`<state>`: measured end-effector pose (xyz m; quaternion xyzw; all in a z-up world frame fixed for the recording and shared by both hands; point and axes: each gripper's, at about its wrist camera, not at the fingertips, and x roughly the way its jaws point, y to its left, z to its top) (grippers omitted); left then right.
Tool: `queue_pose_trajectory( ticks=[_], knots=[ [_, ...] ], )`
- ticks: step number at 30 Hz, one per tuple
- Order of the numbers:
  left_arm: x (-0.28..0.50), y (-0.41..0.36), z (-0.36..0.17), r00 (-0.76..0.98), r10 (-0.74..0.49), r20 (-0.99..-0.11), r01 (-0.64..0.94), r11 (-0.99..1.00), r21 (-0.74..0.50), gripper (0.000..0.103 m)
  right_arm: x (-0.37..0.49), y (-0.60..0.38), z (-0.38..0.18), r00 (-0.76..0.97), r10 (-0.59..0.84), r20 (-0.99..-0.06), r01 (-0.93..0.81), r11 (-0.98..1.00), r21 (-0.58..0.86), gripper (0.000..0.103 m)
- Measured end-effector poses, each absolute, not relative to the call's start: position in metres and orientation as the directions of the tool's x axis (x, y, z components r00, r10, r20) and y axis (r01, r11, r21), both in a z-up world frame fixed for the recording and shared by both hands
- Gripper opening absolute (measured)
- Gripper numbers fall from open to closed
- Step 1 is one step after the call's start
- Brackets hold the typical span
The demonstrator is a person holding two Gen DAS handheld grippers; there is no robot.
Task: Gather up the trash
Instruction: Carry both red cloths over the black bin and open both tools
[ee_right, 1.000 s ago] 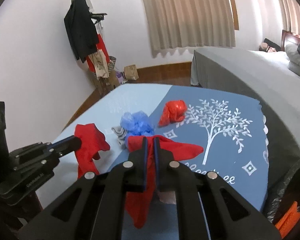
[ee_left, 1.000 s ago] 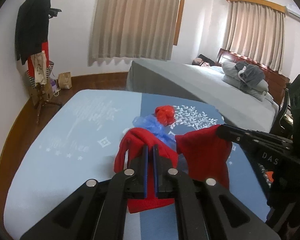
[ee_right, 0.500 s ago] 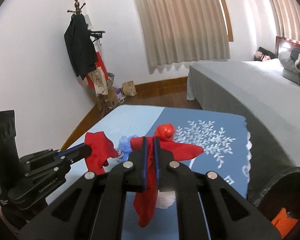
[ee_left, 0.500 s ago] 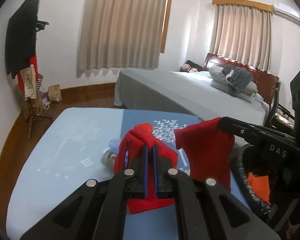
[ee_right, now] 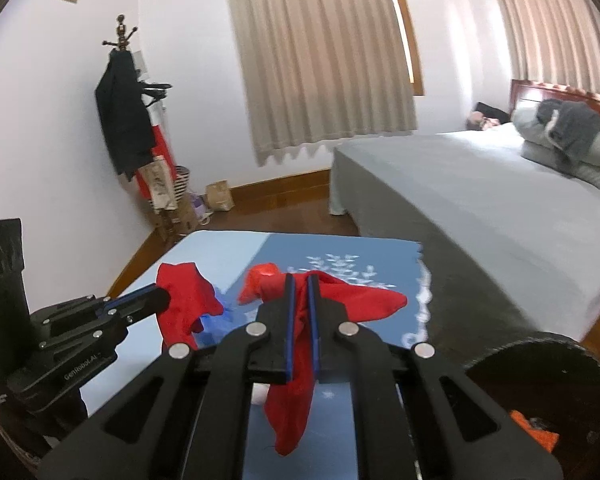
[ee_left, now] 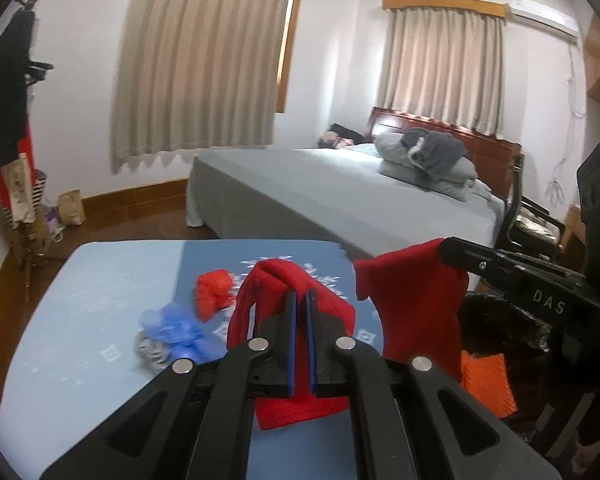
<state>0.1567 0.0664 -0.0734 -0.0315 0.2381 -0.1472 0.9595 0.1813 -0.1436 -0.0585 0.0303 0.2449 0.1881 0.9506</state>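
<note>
My left gripper point(ee_left: 300, 300) is shut on one side of a red cloth point(ee_left: 296, 280). My right gripper point(ee_right: 300, 284) is shut on the other side of the red cloth point(ee_right: 296, 364), which hangs between them above the table. The right gripper also shows in the left wrist view point(ee_left: 444, 246), with cloth point(ee_left: 416, 312) hanging from it. On the blue tablecloth point(ee_left: 100, 280) lie a crumpled red bag point(ee_left: 212, 292), a crumpled blue bag point(ee_left: 176, 326) and a grey scrap point(ee_left: 152, 354). A black-lined trash bin point(ee_right: 540, 364) stands at the right, with an orange item point(ee_left: 486, 384) inside.
A grey bed point(ee_left: 340, 196) with folded bedding point(ee_left: 428, 160) stands behind the table. A coat rack point(ee_right: 128, 128) with clothes stands by the left wall, with a paper bag point(ee_right: 220, 196) on the floor near it. Curtains point(ee_left: 200, 60) hang at the back.
Both grippers have risen and tilted up with the red cloth, so more of the room shows. The trash bin with its orange item has come further into view on the right.
</note>
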Motion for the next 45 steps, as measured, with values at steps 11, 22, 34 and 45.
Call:
queue_pose_trajectory(
  ticks=[11, 22, 34, 45],
  knots=[
    [0.167, -0.021, -0.074, 0.78, -0.444, -0.441, 0.426, 0.893, -0.144, 0.005, 0.162, -0.228, -0.07, 0.856, 0.21, -0.473, -0.165, 0.977, 0.135, 0.006],
    [0.167, -0.103, -0.082, 0.699, -0.566, -0.438, 0.561, 0.813, -0.155, 0.005, 0.132, -0.307, -0.09, 0.864, 0.041, -0.502, 0.015, 0.994, 0.106, 0.006],
    [0.164, -0.165, -0.094, 0.632, -0.617, -0.468, 0.636, 0.759, -0.141, 0.005, 0.107, -0.361, -0.115, 0.842, -0.059, -0.537, 0.135, 0.986, 0.102, 0.006],
    [0.162, -0.2, -0.104, 0.58, -0.643, -0.501, 0.683, 0.718, -0.132, 0.005, 0.104, -0.386, -0.129, 0.815, -0.101, -0.57, 0.198, 0.974, 0.11, 0.009]
  ],
)
